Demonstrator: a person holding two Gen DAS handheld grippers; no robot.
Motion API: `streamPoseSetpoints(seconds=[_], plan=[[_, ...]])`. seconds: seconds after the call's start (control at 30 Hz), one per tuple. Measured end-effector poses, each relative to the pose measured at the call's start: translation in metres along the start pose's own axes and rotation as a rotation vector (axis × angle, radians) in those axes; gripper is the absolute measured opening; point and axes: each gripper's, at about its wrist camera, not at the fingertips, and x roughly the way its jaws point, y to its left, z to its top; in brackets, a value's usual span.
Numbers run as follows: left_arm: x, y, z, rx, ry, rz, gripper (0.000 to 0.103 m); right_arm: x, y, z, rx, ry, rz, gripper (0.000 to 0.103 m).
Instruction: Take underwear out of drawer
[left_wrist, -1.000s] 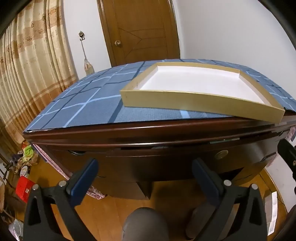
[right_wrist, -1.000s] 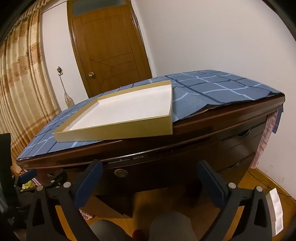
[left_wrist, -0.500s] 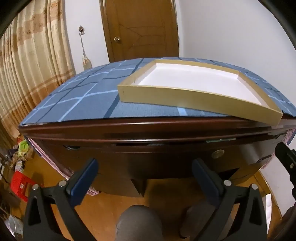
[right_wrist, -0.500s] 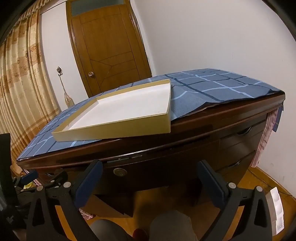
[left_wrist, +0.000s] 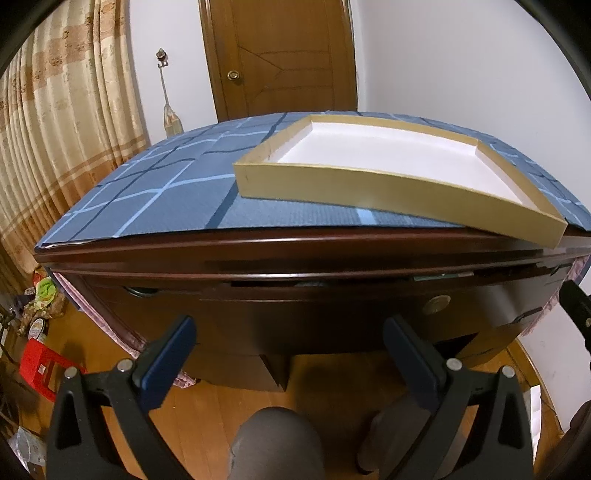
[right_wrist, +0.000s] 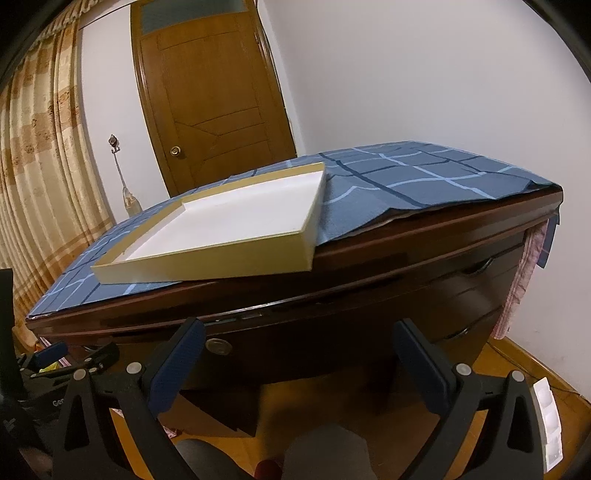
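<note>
Left wrist view: the left gripper (left_wrist: 288, 343) hangs in front of a dark wooden bench (left_wrist: 295, 251), its jaws wide apart and holding nothing; a knee (left_wrist: 277, 439) shows below it.
Right wrist view: the right gripper (right_wrist: 299, 347) is likewise spread wide and empty, level with the drawer (right_wrist: 295, 350) front under the bench's front edge.
Change: over the last second both cameras have drawn slightly closer to the bench front and the left one has risen a little; nothing on the bench has moved.
Meaning for the task: this reads as the approach, with the drawer not yet opened.
Underwear: not visible in either view; presumably inside the closed drawer, which cannot be confirmed.
Bench top: a blue checked cloth (left_wrist: 166, 192) covers it, and a shallow gold-sided tray (left_wrist: 388, 184) with a bare white floor sits toward the front edge, its near right corner overhanging slightly.
Drawer detail: a round metal fitting (left_wrist: 436, 303), perhaps a lock or a pull, sits on the drawer front; a thin gap runs along the drawer's top edge.
Left view only: floor clutter at the left, including a red crate (left_wrist: 40, 365), and the tip of the other gripper at the right edge.
Right view only: the stacked side drawers (right_wrist: 476, 291) with curved handles at the bench's right end, and pink fabric (right_wrist: 521, 280) hanging off the right corner.
Next move, as judged: one gripper must reach a pull or the drawer's lip before anything can be lifted out.
</note>
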Motion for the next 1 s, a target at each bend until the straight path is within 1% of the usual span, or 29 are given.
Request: streamPoseSetpoints(seconds=[0.2, 0.33, 0.47, 0.53, 0.6, 0.73, 0.83, 0.93, 1.0], plan=[[0.003, -0.001, -0.004, -0.005, 0.0, -0.013, 0.103, 0.003, -0.006, 0.0, -0.005, 0.004, 0.004, 0.102], [0.003, 0.001, -0.008, -0.009, -0.007, -0.034, 0.103, 0.007, -0.01, -0.001, -0.006, 0.017, 0.031, 0.102], [0.005, 0.004, -0.013, -0.009, -0.007, -0.035, 0.103, 0.012, -0.023, -0.005, -0.025, 0.013, 0.057, 0.102], [0.005, 0.004, -0.014, -0.017, -0.009, -0.038, 0.103, 0.016, -0.033, -0.007, -0.052, 0.013, 0.045, 0.102], [0.006, 0.002, -0.013, -0.024, -0.012, -0.044, 0.103, 0.019, -0.042, -0.009, -0.071, 0.004, 0.013, 0.102], [0.005, -0.001, -0.013, -0.023, -0.026, -0.049, 0.103, 0.031, -0.063, -0.007, -0.094, -0.014, -0.008, 0.102], [0.005, -0.003, -0.012, -0.026, -0.032, -0.05, 0.103, 0.042, -0.073, -0.006, -0.113, -0.015, 0.008, 0.102], [0.004, -0.004, -0.009, -0.031, -0.034, -0.043, 0.103, 0.059, -0.084, -0.007, -0.122, 0.005, 0.065, 0.102], [0.003, -0.003, -0.007, -0.04, -0.042, -0.043, 0.103, 0.067, -0.088, -0.005, -0.13, 0.009, 0.081, 0.102]])
